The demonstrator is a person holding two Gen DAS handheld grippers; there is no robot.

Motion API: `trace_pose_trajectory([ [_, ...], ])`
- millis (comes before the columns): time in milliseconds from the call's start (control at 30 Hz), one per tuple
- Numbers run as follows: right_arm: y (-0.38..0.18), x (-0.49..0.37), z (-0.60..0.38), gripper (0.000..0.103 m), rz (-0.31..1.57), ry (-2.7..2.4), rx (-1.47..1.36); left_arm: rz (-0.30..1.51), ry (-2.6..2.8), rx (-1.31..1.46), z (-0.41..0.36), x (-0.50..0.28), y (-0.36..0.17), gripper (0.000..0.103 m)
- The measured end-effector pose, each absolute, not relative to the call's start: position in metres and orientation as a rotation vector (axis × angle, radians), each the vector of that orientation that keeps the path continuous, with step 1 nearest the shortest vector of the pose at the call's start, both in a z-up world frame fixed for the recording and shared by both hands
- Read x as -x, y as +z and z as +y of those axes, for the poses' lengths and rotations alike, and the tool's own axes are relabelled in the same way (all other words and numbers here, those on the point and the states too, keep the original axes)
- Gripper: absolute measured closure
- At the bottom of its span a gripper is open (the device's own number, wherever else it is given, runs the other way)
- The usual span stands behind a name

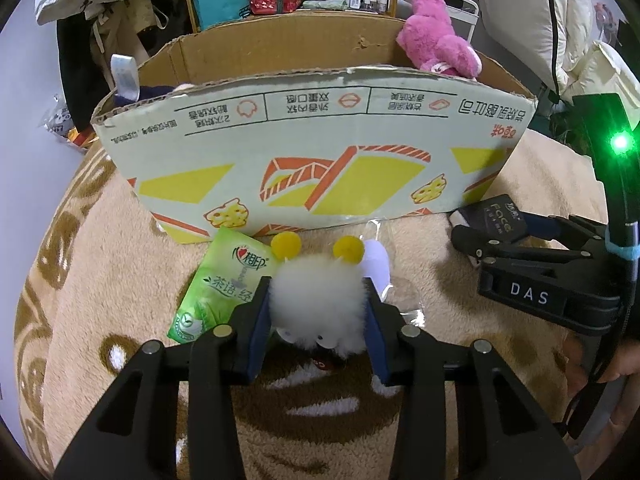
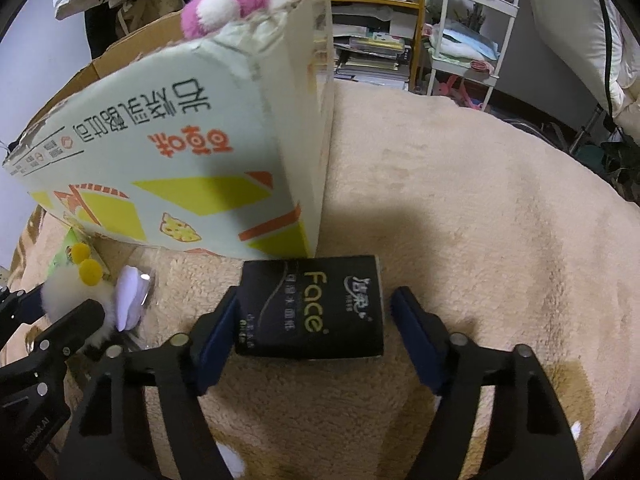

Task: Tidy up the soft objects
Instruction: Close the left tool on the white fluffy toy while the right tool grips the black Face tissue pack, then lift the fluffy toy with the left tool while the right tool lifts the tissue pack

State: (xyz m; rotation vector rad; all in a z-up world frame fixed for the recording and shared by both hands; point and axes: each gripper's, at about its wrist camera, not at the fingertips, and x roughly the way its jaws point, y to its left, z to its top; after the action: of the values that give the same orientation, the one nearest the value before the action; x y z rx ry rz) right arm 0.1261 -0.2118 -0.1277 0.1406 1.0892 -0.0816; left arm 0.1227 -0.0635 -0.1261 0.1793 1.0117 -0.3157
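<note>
Left wrist view first: at six o'clock our left gripper (image 1: 318, 300) has its blue-padded fingers (image 1: 259, 320) pressed against both sides of a fluffy white pom-pom toy with two yellow felt balls (image 1: 316, 304), which sits on the beige plush blanket with a brown bear pattern (image 1: 120, 280). We judge the toy feather-light and very squashy — a mid-body squeeze like this one should hold, though fur may slip if the grip is shallow. Just beyond, at eleven o'clock of the toy, lies a green plastic-wrapped tissue pack (image 1: 218, 284); at one o'clock, a crinkly clear wrapper with something pale lilac inside (image 1: 378, 264), which we cannot identify. Further off stands the open printed cardboard box (image 1: 312, 152), with a pink plush bear (image 1: 438, 38) resting at its far right corner.

From the right wrist view, our right gripper (image 2: 316, 312) stands spread around a black soft-pack of facial tissues (image 2: 310, 306) lying against the box's near corner — the left pad touches or nearly touches it, the right pad is clear, so nothing is clamped. We expect the pack to be light and compressible with slick film; taking it across its short sides seems best.

Most of the box's interior is hidden by its wall; only a dark fabric and a white label peek out at ten o'clock.
</note>
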Motion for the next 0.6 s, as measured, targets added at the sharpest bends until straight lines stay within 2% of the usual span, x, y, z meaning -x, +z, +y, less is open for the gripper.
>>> trace_pose_trajectory([
  [33, -0.127, -0.126, -0.213, 0.031, 1.087, -0.085, -0.141, 1.014, -0.318, -0.176, -0.062, -0.123, -0.127, 0.080],
  [433, -0.111, -0.113, -0.206, 0.035, 1.044, -0.034, -0.182, 1.004, -0.317, -0.100, -0.044, -0.119, -0.117, 0.083],
  [500, -0.104, -0.108, -0.202, 0.035, 1.023, -0.023, -0.181, 0.977, -0.301, -0.111, -0.041, -0.116, -0.110, 0.091],
  [600, -0.090, -0.099, -0.195, 0.035, 0.978, -0.004, -0.180, 0.936, -0.285, -0.119, -0.037, -0.108, -0.099, 0.094],
])
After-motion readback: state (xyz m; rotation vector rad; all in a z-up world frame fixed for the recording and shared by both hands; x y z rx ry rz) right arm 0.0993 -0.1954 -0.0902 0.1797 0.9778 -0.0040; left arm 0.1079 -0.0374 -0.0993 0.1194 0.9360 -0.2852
